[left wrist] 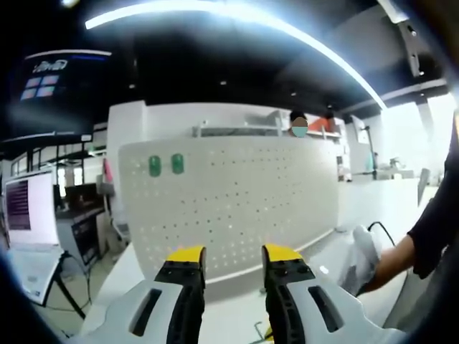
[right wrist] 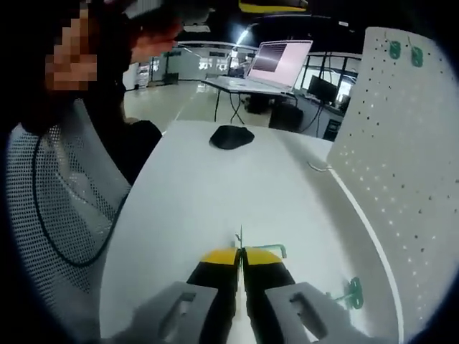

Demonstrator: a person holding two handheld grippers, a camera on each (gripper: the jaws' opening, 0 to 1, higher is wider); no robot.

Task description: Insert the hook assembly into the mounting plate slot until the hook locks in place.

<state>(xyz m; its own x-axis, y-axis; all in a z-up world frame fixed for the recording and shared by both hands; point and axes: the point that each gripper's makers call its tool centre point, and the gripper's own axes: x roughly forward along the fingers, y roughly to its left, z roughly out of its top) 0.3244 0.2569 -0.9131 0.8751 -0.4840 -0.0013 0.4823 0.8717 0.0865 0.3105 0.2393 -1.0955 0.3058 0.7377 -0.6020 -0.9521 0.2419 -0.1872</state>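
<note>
Right gripper (right wrist: 240,256): jaws pressing together on a thin metal hook (right wrist: 240,236), low over the white table (right wrist: 215,193). Green hook piece (right wrist: 350,292): lying on the table just right of the jaws, near the base of the pegboard (right wrist: 401,165). Left gripper (left wrist: 233,256): jaws standing apart, holding nothing, facing the upright pegboard (left wrist: 229,208). Two green hooks (left wrist: 166,165): sitting high on the board's left. Black mouse (right wrist: 231,136): resting farther along the table.

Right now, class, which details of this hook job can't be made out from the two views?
- Right gripper view: right tongs hide most of the clamped hook assembly.
- Left gripper view: green hooks on the pegboard are too small to tell if locked.
</note>
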